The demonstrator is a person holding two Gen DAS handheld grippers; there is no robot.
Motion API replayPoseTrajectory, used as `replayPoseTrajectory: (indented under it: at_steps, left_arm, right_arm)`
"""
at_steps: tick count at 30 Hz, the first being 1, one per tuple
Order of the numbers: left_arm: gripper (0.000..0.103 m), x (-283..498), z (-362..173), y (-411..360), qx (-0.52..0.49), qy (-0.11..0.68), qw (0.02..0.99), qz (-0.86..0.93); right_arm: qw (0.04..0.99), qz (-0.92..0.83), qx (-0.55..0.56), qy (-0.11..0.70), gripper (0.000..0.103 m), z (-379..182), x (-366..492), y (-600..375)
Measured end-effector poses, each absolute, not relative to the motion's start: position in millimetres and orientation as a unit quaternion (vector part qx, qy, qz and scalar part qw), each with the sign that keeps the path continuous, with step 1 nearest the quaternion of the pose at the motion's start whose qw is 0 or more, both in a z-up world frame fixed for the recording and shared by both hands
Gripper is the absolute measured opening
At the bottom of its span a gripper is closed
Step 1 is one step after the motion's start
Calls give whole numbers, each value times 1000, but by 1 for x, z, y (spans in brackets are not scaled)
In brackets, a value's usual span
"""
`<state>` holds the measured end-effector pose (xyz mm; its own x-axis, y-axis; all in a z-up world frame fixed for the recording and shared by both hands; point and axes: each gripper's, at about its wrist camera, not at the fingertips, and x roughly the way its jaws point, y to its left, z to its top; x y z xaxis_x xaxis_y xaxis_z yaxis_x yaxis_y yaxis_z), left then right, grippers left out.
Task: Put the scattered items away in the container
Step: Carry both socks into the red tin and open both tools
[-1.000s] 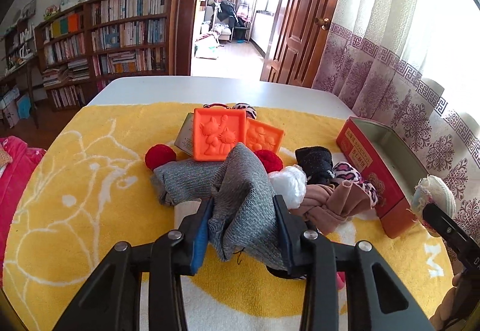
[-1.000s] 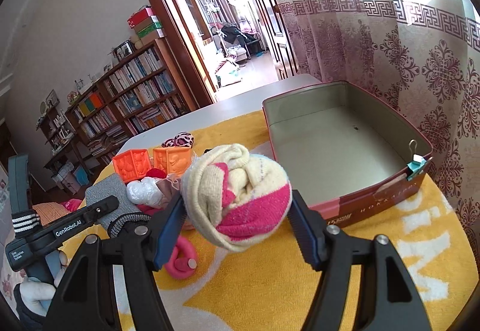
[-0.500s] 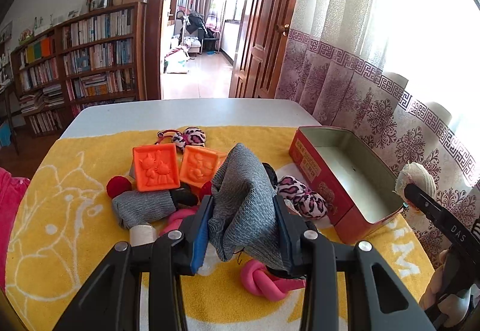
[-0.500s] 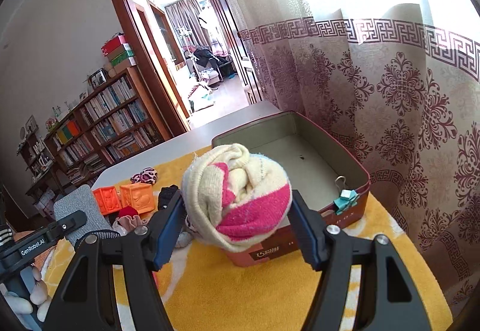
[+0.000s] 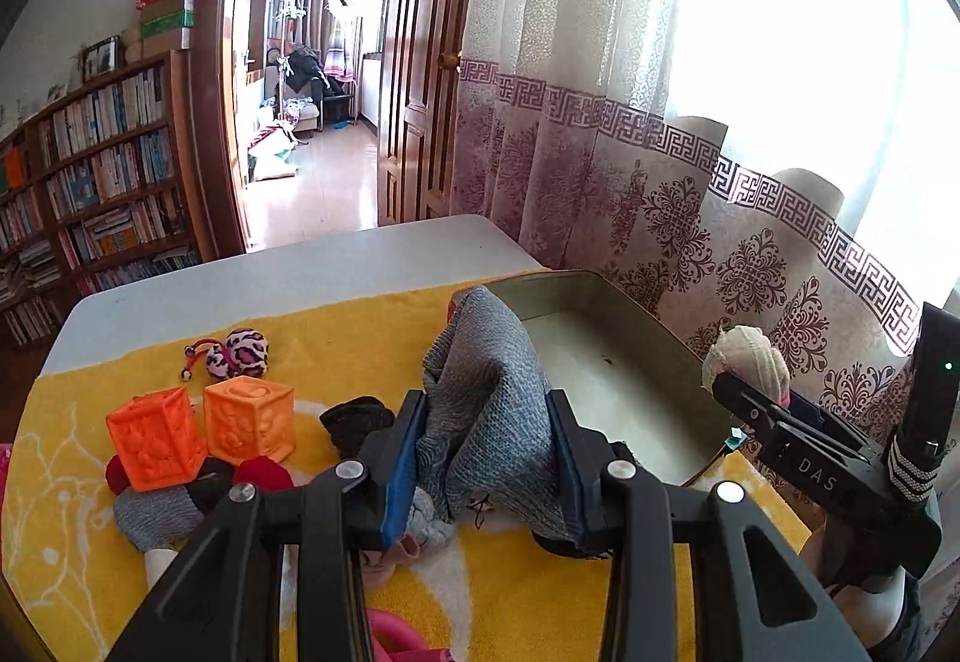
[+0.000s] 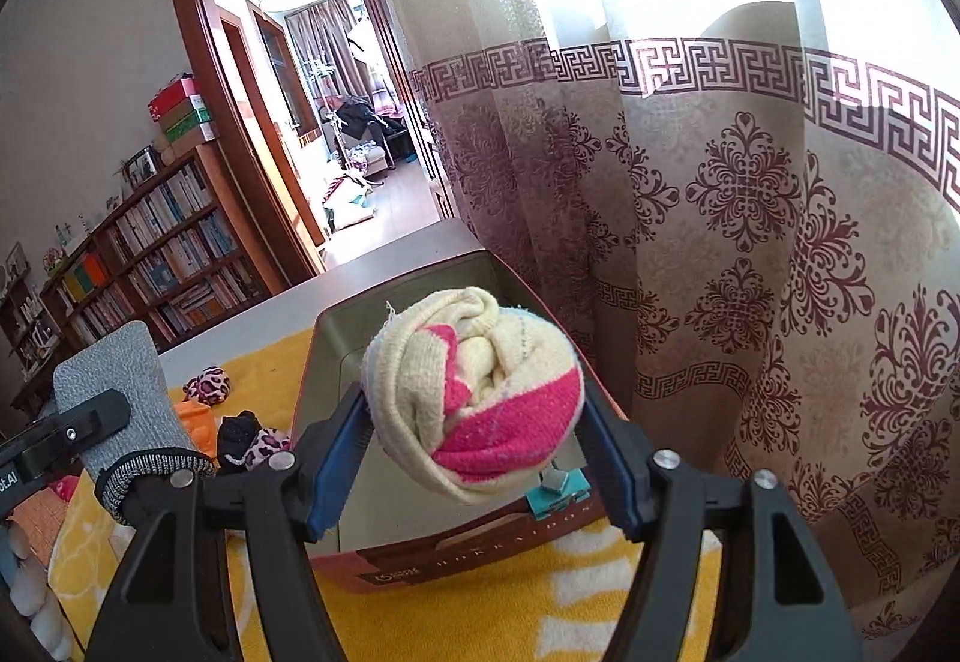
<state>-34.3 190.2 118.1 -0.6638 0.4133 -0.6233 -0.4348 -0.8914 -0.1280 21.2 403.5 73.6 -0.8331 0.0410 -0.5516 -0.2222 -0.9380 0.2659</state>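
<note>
My left gripper [image 5: 486,458] is shut on a grey knitted sock [image 5: 486,392] and holds it above the yellow towel, just left of the red tin box [image 5: 606,362]. My right gripper [image 6: 474,440] is shut on a rolled cream-and-pink sock [image 6: 480,398] and holds it over the near end of the tin [image 6: 336,338]. The tin's inside looks bare. Both show in each other's view: the right gripper with its sock ball [image 5: 747,362] at the tin's right, the grey sock [image 6: 114,392] at the left.
On the towel [image 5: 336,338] lie two orange blocks [image 5: 204,434], a leopard-print ball [image 5: 237,353], a black sock [image 5: 354,419], red pompoms, another grey sock [image 5: 156,512] and a pink ring. A teal binder clip [image 6: 555,491] sits on the tin's rim. A curtain hangs right behind the tin.
Both grippers have risen and moved right toward the tin, each still holding its sock. The grey sock has come off the pile; the sock ball now hangs over the tin.
</note>
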Motion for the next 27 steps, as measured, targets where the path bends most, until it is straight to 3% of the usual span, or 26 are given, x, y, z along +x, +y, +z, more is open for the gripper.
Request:
replayPoseTrajectory:
  at_steps: [20,23,25,27]
  left_arm:
    - [41,-88,101,261,-367,30,269,890]
    - [50,-94,96,267,-382,25,277,881]
    - [81,-96,95,265,-384,8,278,880]
    - [83,-95,96,258,-376,-7,265,888]
  right_arm:
    - [77,938,-281,185,72,49,4,425]
    - [76,936,-285,190,73,46,2,426]
    - [75,934,-289,198,79,44,2,428]
    - [76,935,-283,202,79,44,4,429]
